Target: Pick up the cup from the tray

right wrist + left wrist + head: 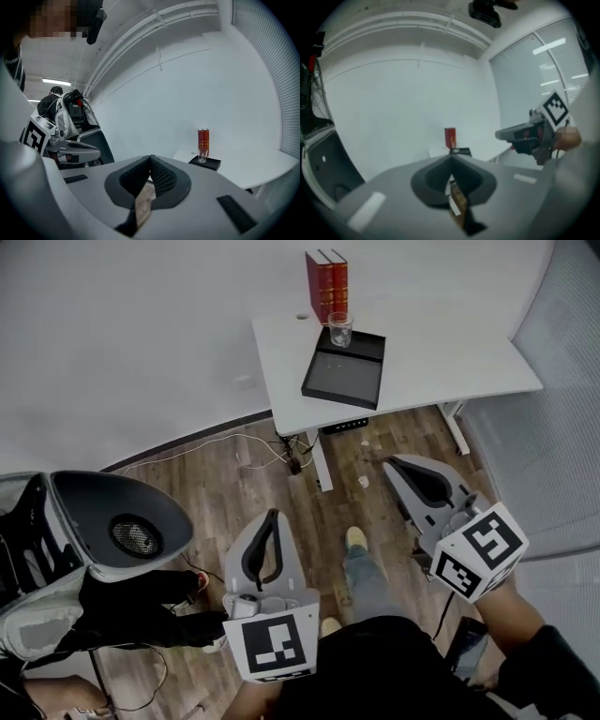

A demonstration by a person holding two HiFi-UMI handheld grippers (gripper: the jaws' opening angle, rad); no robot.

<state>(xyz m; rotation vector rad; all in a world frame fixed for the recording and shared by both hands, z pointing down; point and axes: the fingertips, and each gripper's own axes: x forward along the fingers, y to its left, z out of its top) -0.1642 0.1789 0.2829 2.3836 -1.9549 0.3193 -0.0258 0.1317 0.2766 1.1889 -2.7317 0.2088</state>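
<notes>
Clearly, none of the pickup was done at that point. The cup (340, 329) stood upright at the twelve o'clock end of the black tray (342, 381), on the white table (450, 352) far ahead of me, with two red books (326, 282) just beyond it at twelve. My left gripper (273, 515) and right gripper (394, 463) both had their jaws pressed together with nothing in them, over the wood floor (216, 484) and well short of the table. I judged that the approach, opening, grasp and lift were all left to do.
</notes>
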